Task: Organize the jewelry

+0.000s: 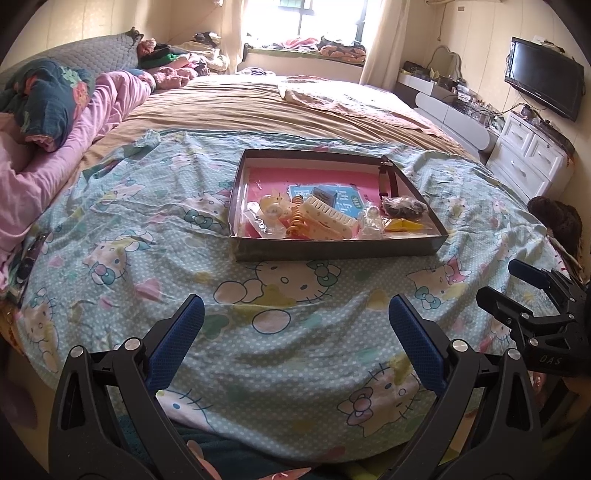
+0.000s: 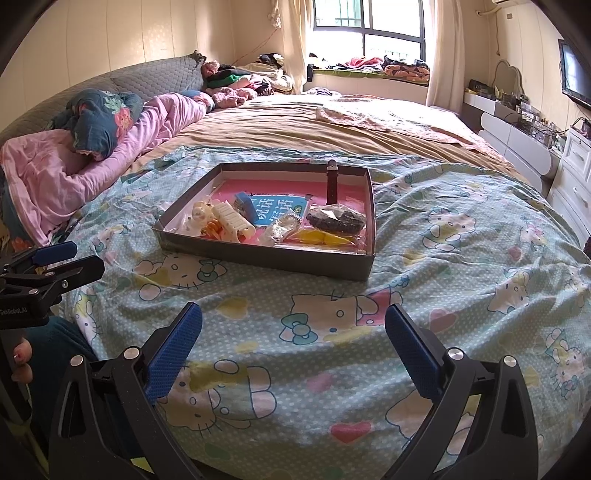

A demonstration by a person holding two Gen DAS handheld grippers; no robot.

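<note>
Both the left gripper [image 1: 295, 325] and right gripper [image 2: 293, 325] hover spread and empty short of the box [image 1: 332, 249], keeping its 1 heap of jewelry [image 1: 321, 218] reachable.

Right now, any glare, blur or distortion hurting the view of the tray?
Left wrist: window blown out white, strong fisheye bending at the edges, tray sharp and evenly lit. Right wrist: window bright but bars visible, same edge curvature, tray in focus, plastic bags inside glint slightly.
</note>
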